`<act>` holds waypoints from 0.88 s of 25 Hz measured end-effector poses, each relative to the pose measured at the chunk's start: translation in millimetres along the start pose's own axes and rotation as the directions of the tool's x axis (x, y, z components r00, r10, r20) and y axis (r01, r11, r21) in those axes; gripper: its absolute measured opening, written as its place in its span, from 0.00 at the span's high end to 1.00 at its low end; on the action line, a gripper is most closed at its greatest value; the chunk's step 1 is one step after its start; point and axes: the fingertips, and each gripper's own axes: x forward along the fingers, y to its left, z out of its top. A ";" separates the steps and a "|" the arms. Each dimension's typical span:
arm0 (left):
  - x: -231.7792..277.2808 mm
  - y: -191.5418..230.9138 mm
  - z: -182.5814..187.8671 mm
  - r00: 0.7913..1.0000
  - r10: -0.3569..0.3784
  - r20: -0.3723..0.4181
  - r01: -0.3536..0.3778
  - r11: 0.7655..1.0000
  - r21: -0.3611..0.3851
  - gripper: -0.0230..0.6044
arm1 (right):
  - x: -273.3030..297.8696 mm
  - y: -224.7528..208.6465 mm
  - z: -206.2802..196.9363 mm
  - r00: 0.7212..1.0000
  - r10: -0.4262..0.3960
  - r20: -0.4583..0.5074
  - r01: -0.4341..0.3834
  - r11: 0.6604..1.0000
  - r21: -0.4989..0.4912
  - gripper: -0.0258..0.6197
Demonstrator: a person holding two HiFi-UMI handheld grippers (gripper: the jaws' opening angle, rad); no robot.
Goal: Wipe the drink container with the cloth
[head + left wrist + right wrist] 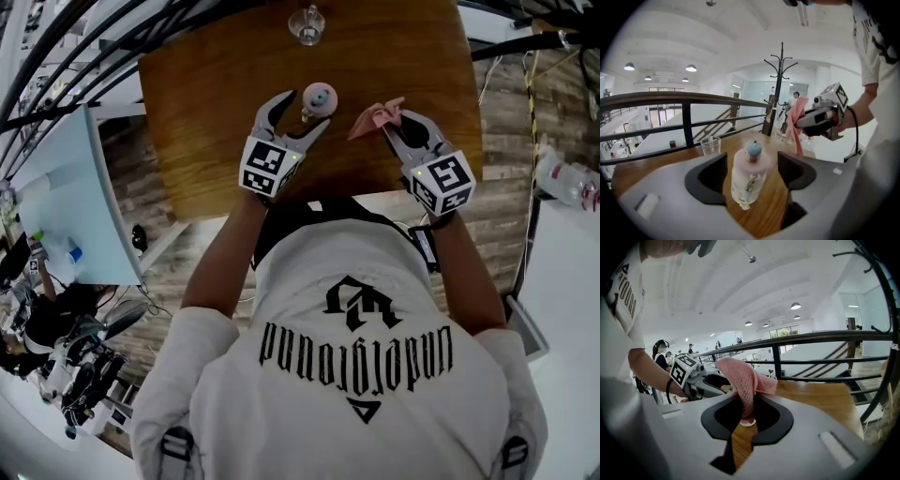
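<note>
Right gripper [392, 127] clenched on cloth [372, 119]; left gripper [305, 108] gaped around drink container [319, 97], mid-table, seemingly ungripped. Best: clamp container firmly before wiping.

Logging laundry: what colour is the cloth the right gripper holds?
The cloth is pink, clearest in the right gripper view.
</note>
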 end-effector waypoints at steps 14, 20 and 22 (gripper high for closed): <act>-84.6 -23.2 83.7 0.986 0.047 0.161 -0.048 0.999 -0.002 0.56 | -42.6 44.0 75.8 0.991 0.058 0.117 -0.046 0.993 -0.105 0.89; -115.9 -24.3 104.1 0.980 0.042 0.196 -0.047 0.999 0.020 0.70 | -50.4 71.2 112.2 0.978 0.095 0.184 -0.067 0.986 -0.153 0.89; -123.8 -25.0 108.0 0.977 0.050 0.207 -0.053 0.998 0.013 0.80 | -54.0 80.0 120.5 0.975 0.108 0.195 -0.075 0.983 -0.169 0.89</act>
